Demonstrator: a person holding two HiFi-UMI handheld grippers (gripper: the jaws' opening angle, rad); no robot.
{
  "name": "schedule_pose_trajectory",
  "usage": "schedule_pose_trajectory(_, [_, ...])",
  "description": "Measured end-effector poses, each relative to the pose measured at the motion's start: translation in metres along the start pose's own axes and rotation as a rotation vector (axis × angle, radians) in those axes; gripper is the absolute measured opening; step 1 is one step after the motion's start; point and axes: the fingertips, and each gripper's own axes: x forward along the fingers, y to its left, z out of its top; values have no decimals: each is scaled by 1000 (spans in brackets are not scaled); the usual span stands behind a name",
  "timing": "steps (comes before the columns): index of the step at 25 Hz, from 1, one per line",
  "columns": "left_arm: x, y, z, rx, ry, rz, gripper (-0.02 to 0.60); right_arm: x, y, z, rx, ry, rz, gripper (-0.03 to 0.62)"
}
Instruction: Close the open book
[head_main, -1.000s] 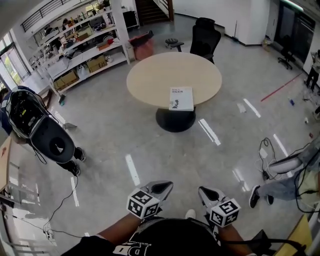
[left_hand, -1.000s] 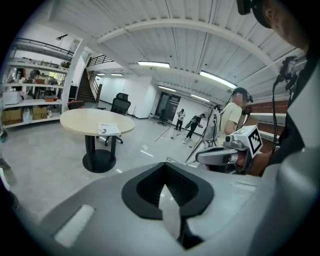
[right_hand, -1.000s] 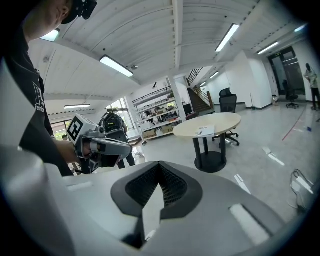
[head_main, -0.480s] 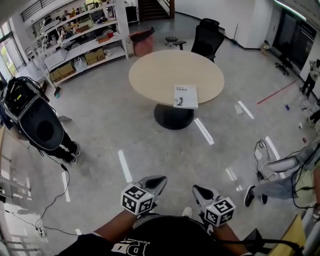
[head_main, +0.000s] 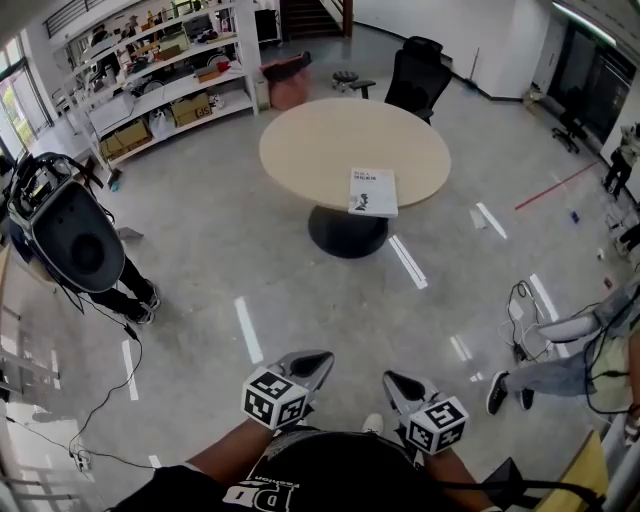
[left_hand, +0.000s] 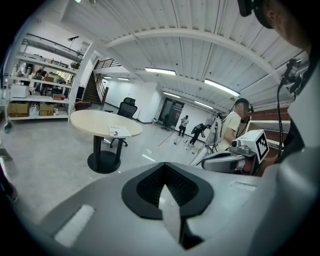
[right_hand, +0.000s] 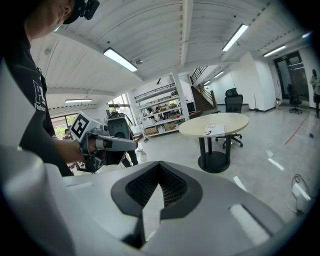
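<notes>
left tool (head_main: 322, 362) beside right tool (head_main: 394, 381), low

Your left claw (head_main: 318, 364) and right claw (head_main: 394, 381) hang side by side before your waist, the 2 closed, tilted slightly down.

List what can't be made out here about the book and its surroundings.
Book: too small in all three views to tell open from shut, or to read its print.
Shelf contents: head view, too far and small.
Person at right: head view, cut off by the right edge.
</notes>
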Motion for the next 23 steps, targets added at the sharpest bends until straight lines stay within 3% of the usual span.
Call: schedule_pose_trajectory(23, [10,-3,10,25,2,-9,8,0,-9,5,-1,1,-6,6])
